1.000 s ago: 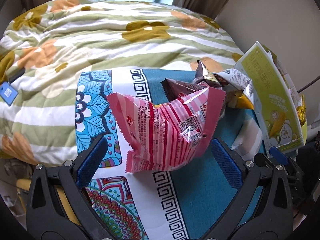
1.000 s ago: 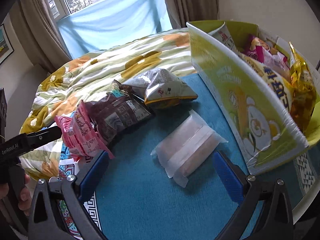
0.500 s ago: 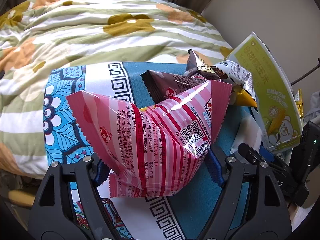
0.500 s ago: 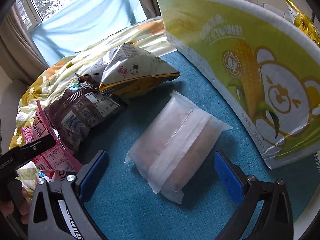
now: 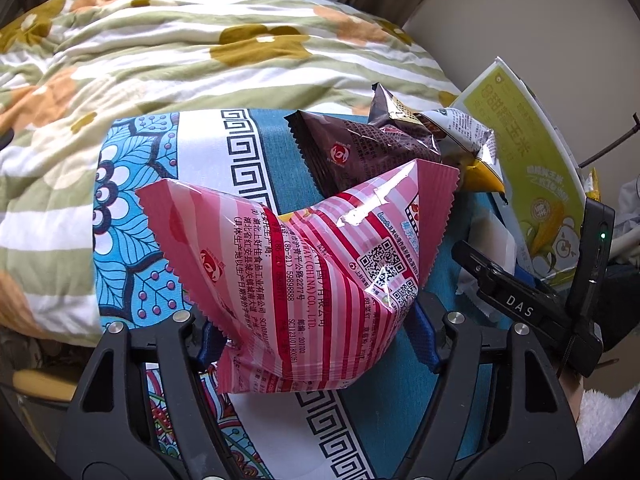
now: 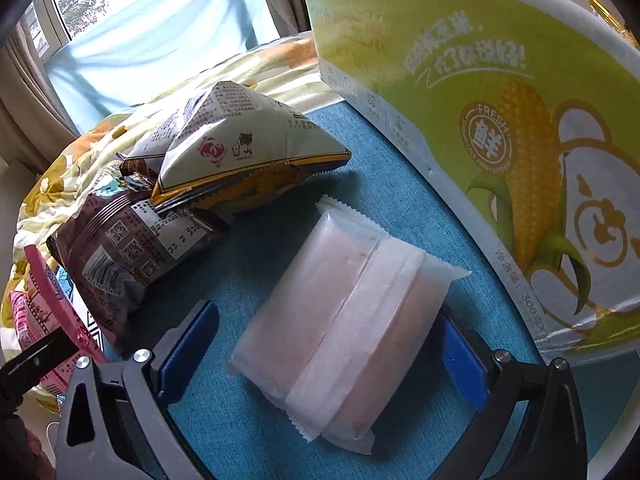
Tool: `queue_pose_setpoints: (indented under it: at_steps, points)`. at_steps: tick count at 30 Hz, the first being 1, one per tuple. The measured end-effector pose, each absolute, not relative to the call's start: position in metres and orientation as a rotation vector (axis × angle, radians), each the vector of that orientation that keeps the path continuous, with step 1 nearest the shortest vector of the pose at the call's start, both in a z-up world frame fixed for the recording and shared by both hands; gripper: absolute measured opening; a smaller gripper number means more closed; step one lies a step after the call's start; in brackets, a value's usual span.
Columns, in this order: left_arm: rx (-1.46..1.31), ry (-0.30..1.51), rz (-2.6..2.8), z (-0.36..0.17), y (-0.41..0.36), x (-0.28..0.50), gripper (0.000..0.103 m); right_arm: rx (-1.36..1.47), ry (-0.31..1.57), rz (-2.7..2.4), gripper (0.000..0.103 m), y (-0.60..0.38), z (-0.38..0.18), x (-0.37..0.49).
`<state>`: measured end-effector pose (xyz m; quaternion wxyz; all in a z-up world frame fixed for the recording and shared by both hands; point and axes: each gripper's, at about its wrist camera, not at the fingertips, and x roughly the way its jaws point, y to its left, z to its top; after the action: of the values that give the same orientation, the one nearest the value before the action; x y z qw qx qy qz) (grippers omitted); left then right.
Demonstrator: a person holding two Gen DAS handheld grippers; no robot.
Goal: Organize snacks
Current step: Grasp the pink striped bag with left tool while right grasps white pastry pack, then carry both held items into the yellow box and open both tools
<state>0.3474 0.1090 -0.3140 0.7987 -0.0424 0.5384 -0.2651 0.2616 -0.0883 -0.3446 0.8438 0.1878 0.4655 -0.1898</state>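
Note:
A pink striped snack bag (image 5: pixel 304 248) stands puffed up between the fingers of my left gripper (image 5: pixel 316 332). Its jaws are closing, and both blue pads touch the bag's sides. Behind it lie a brown snack bag (image 5: pixel 360 152) and a white-and-yellow bag (image 5: pixel 468 136). In the right wrist view a pale translucent packet (image 6: pixel 348 312) lies flat on the teal cloth. My right gripper (image 6: pixel 326 320) is open around it, the left pad clear of the wrapper and the right pad close beside it. The green corn-print box (image 6: pixel 480 100) stands to the right.
The table carries a teal cloth (image 6: pixel 280 432) with a patterned border (image 5: pixel 132 216). A flowered quilt (image 5: pixel 200 40) lies beyond it, with a window (image 6: pixel 160 20) behind. The brown bag (image 6: pixel 132 248) and white-and-yellow bag (image 6: pixel 240 148) crowd the packet's far left. My right gripper's black body (image 5: pixel 516 304) sits close beside the left one.
The left jaws have closed in on the pink bag, which now bulges up between the pads. The right gripper has come down and forward until the pale packet lies between its fingers.

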Motion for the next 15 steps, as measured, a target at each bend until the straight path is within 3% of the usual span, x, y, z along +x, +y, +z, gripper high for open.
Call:
queue_pose_setpoints:
  at_steps: [8, 15]
  points:
    - [-0.096, 1.163, -0.565, -0.314, 0.113, 0.336, 0.07, 0.267, 0.99, -0.411, 0.076, -0.081, -0.346, 0.259]
    - [-0.11, 1.152, -0.554, -0.31, 0.117, 0.328, 0.069, 0.266, 0.995, -0.362, 0.068, -0.085, -0.344, 0.256]
